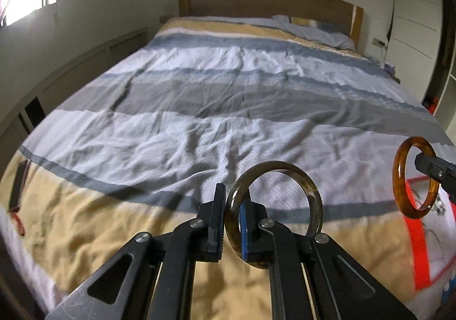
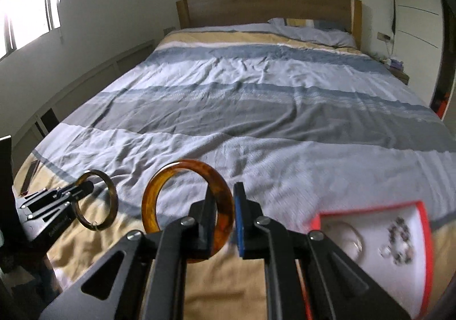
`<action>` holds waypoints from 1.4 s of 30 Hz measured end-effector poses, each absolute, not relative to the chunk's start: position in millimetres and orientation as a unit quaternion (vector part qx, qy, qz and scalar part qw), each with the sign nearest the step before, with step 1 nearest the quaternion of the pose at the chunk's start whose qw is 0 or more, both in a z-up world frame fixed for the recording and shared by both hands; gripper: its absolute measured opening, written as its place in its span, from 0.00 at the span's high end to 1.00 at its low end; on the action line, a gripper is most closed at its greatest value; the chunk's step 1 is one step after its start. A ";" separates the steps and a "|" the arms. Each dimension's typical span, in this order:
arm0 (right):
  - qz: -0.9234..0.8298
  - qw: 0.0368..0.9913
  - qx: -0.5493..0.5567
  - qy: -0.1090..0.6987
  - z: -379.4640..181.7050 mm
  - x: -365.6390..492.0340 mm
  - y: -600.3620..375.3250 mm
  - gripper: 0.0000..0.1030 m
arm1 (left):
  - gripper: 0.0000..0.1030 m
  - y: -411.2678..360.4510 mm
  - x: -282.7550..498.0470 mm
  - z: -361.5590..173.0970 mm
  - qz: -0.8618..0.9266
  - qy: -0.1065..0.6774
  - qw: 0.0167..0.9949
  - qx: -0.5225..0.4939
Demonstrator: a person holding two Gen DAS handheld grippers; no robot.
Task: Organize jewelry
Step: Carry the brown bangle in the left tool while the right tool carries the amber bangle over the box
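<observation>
My left gripper [image 1: 234, 197] is shut on a dark smoky-brown bangle [image 1: 310, 191], held upright above the bed. It also shows in the right wrist view [image 2: 87, 187] with that bangle [image 2: 112, 197]. My right gripper [image 2: 223, 194] is shut on an amber tortoiseshell bangle [image 2: 151, 194], also upright above the bed. That amber bangle shows at the right in the left wrist view [image 1: 397, 177]. A red-rimmed white jewelry tray [image 2: 424, 248] lies on the bed at the right, holding a clear bangle [image 2: 349, 237] and a dark beaded bracelet [image 2: 400, 240].
The bed has a striped grey, white and tan cover [image 1: 228, 109] and a wooden headboard [image 1: 268, 0]. A pillow [image 2: 313, 30] lies at the head. A dark strap with a red cord [image 1: 17, 191] lies at the left edge. A wardrobe [image 2: 416, 20] stands right.
</observation>
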State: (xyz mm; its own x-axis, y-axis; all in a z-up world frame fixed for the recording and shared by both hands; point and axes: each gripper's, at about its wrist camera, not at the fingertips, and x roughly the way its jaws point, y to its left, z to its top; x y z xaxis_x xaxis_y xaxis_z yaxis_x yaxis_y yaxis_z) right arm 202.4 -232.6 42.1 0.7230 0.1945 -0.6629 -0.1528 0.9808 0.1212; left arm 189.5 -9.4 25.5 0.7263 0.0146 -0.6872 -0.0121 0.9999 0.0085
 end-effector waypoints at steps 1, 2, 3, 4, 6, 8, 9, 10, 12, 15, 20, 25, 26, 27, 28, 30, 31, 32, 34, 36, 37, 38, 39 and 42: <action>0.090 0.930 0.030 0.356 48.3 190.7 -237.2 0.90 | 0.92 -11.6 180.5 31.8 0.005 0.366 0.931 0.003; 0.087 0.931 0.033 0.353 54.2 180.1 -242.6 0.90 | 0.92 -13.3 172.5 36.7 0.003 0.363 0.932 0.004; 0.084 0.933 0.035 0.349 58.9 170.7 -248.4 0.90 | 0.92 -16.0 163.7 42.0 0.000 0.359 0.933 0.006; 0.080 0.934 0.038 0.345 63.4 161.7 -254.6 0.90 | 0.92 -19.9 153.9 47.5 -0.004 0.356 0.935 0.007; 0.070 0.937 0.047 0.339 72.2 143.4 -271.7 0.90 | 0.92 -29.0 139.2 55.6 -0.012 0.351 0.936 0.010; 0.058 0.940 0.055 0.332 79.3 127.0 -289.5 0.90 | 0.92 -38.1 129.1 61.3 -0.021 0.349 0.937 0.012; 0.049 0.942 0.059 0.328 83.4 116.3 -301.7 0.90 | 0.92 -45.7 122.0 65.1 -0.027 0.347 0.938 0.014; 0.043 0.943 0.062 0.325 85.7 109.6 -310.4 0.90 | 0.92 -53.9 115.4 68.6 -0.034 0.345 0.938 0.015; 0.028 0.945 0.069 0.319 90.6 92.4 -333.7 0.90 | 0.92 -70.0 107.0 73.5 -0.048 0.344 0.938 0.016; 0.004 0.946 0.078 0.315 92.6 70.9 -367.2 0.90 | 0.92 -96.8 97.8 77.4 -0.072 0.346 0.935 0.019; -0.034 0.943 0.090 0.319 86.5 43.5 -415.4 0.90 | 0.92 -149.9 90.3 72.2 -0.119 0.358 0.925 0.031; -0.062 0.937 0.102 0.329 72.4 24.1 -453.5 0.90 | 0.92 -210.9 84.9 58.8 -0.168 0.371 0.911 0.061; -0.065 0.936 0.104 0.330 70.1 21.9 -457.5 0.90 | 0.92 -216.7 85.5 56.9 -0.172 0.373 0.910 0.065; -0.068 0.934 0.107 0.333 66.5 20.6 -463.5 0.90 | 0.92 -228.9 86.2 52.7 -0.180 0.376 0.906 0.073; -0.071 0.933 0.109 0.336 63.4 19.4 -468.3 0.90 | 0.92 -235.6 85.1 50.5 -0.182 0.377 0.905 0.076; -0.074 0.930 0.112 0.343 56.1 20.4 -476.9 0.90 | 0.92 -251.9 87.8 42.3 -0.191 0.384 0.899 0.085; -0.074 0.929 0.112 0.346 52.4 22.1 -478.7 0.90 | 0.92 -257.5 88.8 39.3 -0.193 0.386 0.898 0.089; -0.074 0.927 0.113 0.349 48.9 23.3 -482.1 0.90 | 0.92 -265.5 90.9 34.1 -0.196 0.390 0.895 0.093; -0.070 0.925 0.114 0.357 41.0 30.4 -487.0 0.90 | 0.92 -274.2 93.6 27.9 -0.197 0.395 0.892 0.099; -0.064 0.923 0.113 0.363 33.6 38.9 -487.9 0.90 | 0.92 -283.5 99.8 19.1 -0.198 0.401 0.888 0.106; -0.060 0.922 0.111 0.366 29.1 43.1 -488.5 0.90 | 0.92 -286.8 100.9 16.7 -0.197 0.403 0.887 0.108; -0.055 0.921 0.108 0.370 23.8 49.3 -487.8 0.90 | 0.92 -290.3 103.3 13.1 -0.197 0.405 0.886 0.113; -0.052 0.920 0.107 0.373 20.0 53.2 -486.8 0.90 | 0.92 -295.4 106.3 8.6 -0.195 0.406 0.885 0.121; -0.040 0.917 0.101 0.384 5.6 67.5 -483.7 0.90 | 0.92 -305.8 111.8 -0.2 -0.193 0.408 0.882 0.138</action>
State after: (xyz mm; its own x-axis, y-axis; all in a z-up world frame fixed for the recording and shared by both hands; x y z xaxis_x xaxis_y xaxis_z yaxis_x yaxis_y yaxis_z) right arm 67.5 -483.7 5.6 0.7015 0.0047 -0.7127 0.1510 0.9763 0.1551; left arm 111.8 -305.8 -0.2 0.5932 -0.2271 -0.7724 0.4524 0.8876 0.0865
